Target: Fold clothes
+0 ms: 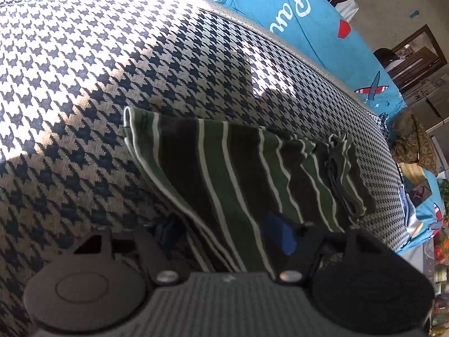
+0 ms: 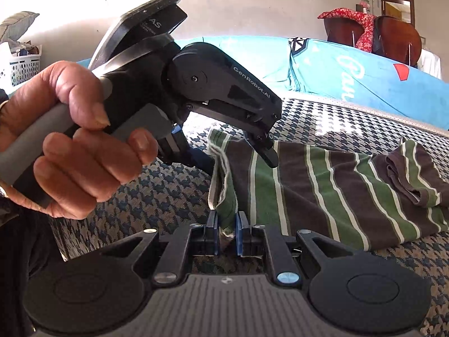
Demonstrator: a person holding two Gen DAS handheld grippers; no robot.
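A: Right wrist view first: the right gripper [image 2: 226,229] has its blue pads pressed nearly together on a corner of the striped shirt [image 2: 322,193], which rises in a pinched fold from between them.

B: And the shirt itself?

A: It lies on the houndstooth cover [image 2: 168,185], brown and green with thin white stripes, spread to the right, a bunched sleeve [image 2: 412,174] at its far end. A blue sheet [image 2: 350,81] with white lettering lies behind it.

B: Where is the left gripper?

A: In that same view the left gripper [image 2: 268,151] comes in from the upper left, held by a hand [image 2: 70,140] wrapped around its grey handle. Its tip sits at the shirt's near hem, just beside the pinched corner.

B: Does it have hold of the cloth?

A: In the left wrist view the shirt [image 1: 238,174] drapes down between the left gripper's [image 1: 227,236] fingers, which stand well apart; one blue pad [image 1: 280,236] shows against the fabric. I cannot tell whether it grips anything.

B: Anything else?

A: A white basket [image 2: 19,66] stands at the far left, and red cloth [image 2: 356,22] hangs over dark wooden furniture.
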